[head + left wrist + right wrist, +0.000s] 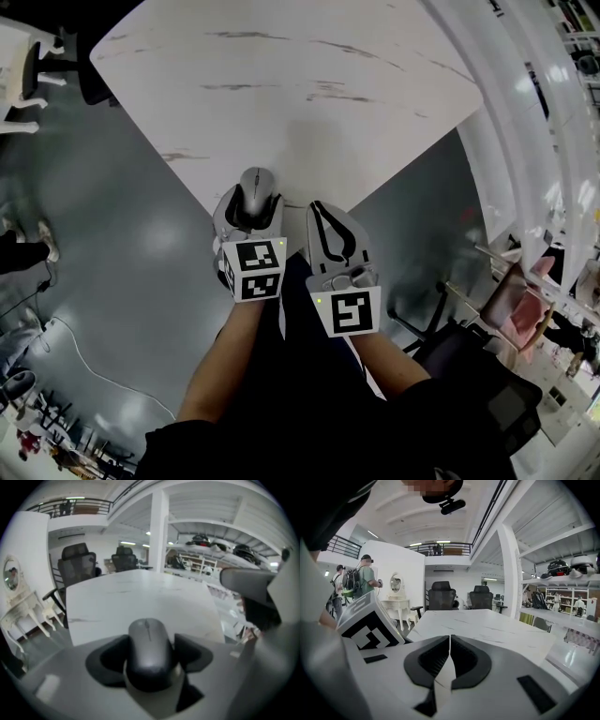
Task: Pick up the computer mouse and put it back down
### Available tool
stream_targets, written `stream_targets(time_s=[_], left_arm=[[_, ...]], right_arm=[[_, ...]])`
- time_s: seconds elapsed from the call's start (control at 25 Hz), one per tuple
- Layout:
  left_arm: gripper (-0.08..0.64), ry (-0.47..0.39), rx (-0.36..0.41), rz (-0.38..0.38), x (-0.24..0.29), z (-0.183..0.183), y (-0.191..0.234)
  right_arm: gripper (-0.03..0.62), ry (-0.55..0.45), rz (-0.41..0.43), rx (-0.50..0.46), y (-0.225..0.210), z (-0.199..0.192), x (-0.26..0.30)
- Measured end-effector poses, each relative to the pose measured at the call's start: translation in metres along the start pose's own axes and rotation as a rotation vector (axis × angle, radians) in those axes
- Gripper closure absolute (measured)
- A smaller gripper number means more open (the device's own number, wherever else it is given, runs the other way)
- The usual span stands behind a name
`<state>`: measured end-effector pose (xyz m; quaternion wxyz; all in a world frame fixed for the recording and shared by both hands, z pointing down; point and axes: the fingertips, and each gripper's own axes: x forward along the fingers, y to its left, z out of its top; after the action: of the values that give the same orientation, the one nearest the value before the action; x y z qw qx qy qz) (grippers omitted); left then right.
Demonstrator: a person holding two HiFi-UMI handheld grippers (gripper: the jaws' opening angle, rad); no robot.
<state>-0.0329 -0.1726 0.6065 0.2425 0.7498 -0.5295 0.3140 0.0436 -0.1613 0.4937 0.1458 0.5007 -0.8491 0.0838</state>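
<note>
Two grippers, left gripper (252, 198) jaws wide around mouse (255, 178) at tabletop (281, 84) corner, right gripper (323, 208) jaws together, empty.

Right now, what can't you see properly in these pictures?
- Head view: the left gripper covers the back of the mouse.
- Left gripper view: the mouse's body hides its underside, so whether it rests on the table or is lifted is unclear; so is whether the pads squeeze it.
- Right gripper view: the people at the left are too small for detail.
- Head view: the table's far side runs off the top edge.
</note>
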Motion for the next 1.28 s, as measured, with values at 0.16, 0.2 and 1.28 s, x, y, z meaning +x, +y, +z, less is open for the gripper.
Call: stream_targets(time_s=[0.16,0.2,1.28], left_arm=[[0.253,-0.005,-0.011,-0.003,0.000,0.000,-0.001],[0.253,-0.007,-0.013,-0.006,0.000,0.000,-0.001],[0.258,-0.546,0.081,0.034,-0.172,0.141,0.001]], right_arm=[[0.572,-0.005,-0.014,0.007,-0.003,0.003,-0.002],[0.572,-0.009,-0.017,0.007,-0.004,0.005,-0.003],[0.572,-0.234,-0.144,-0.126,-0.011,0.125,-0.070]])
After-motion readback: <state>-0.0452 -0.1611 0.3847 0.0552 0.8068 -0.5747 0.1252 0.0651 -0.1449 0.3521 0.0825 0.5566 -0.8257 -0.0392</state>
